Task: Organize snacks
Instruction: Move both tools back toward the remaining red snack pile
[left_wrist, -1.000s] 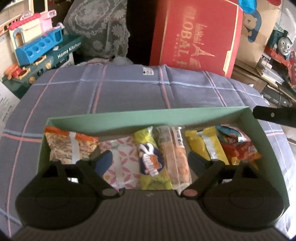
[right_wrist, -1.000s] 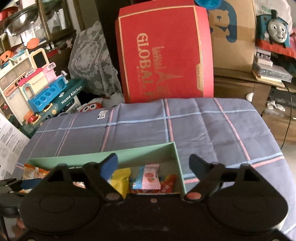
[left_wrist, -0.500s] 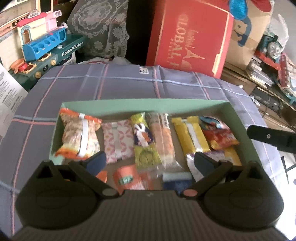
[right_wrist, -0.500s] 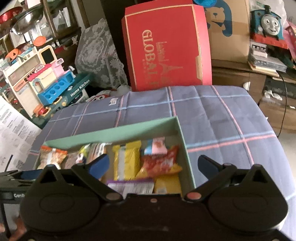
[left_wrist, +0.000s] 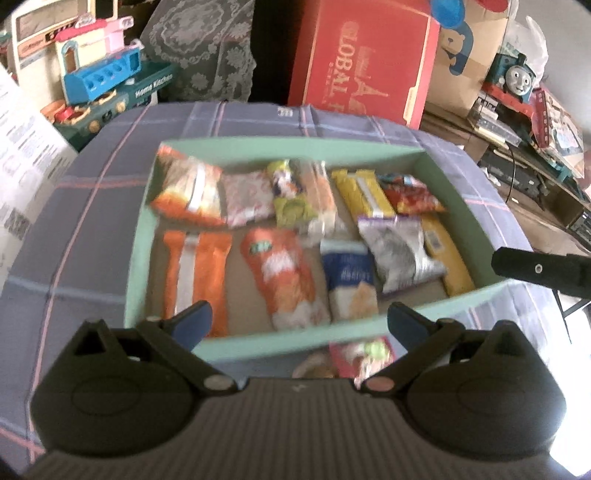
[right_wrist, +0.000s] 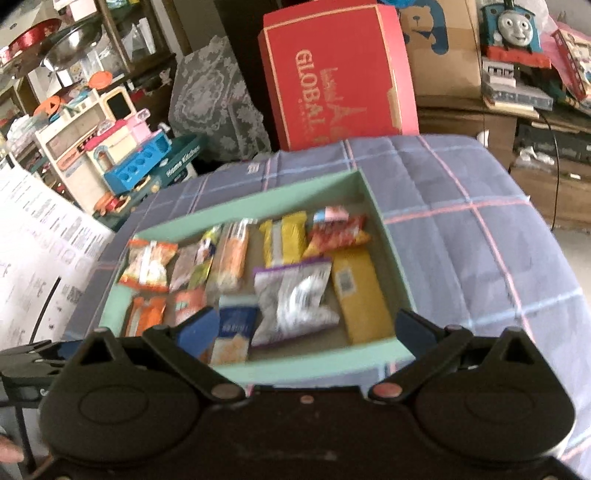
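A green box (left_wrist: 288, 147) lies on the plaid cloth and holds several snack packs: orange ones (left_wrist: 195, 273) at the left, a blue-white one (left_wrist: 349, 280), a silver-purple one (left_wrist: 399, 251) and yellow ones (left_wrist: 364, 192) at the right. A pink pack (left_wrist: 360, 356) lies outside the box's near wall. My left gripper (left_wrist: 299, 319) is open and empty above the near wall. My right gripper (right_wrist: 306, 328) is open and empty above the near right corner of the box (right_wrist: 321, 369); it also shows in the left wrist view (left_wrist: 535, 267).
A red gift box (left_wrist: 362, 62) stands behind the table, with a toy kitchen (left_wrist: 103, 70) at the left and a toy train (left_wrist: 517, 74) on cartons at the right. White printed paper (right_wrist: 40, 236) leans at the left edge.
Both grippers have risen and drawn back toward me, so the whole box and its near row of snacks have come into view. Both stayed open.
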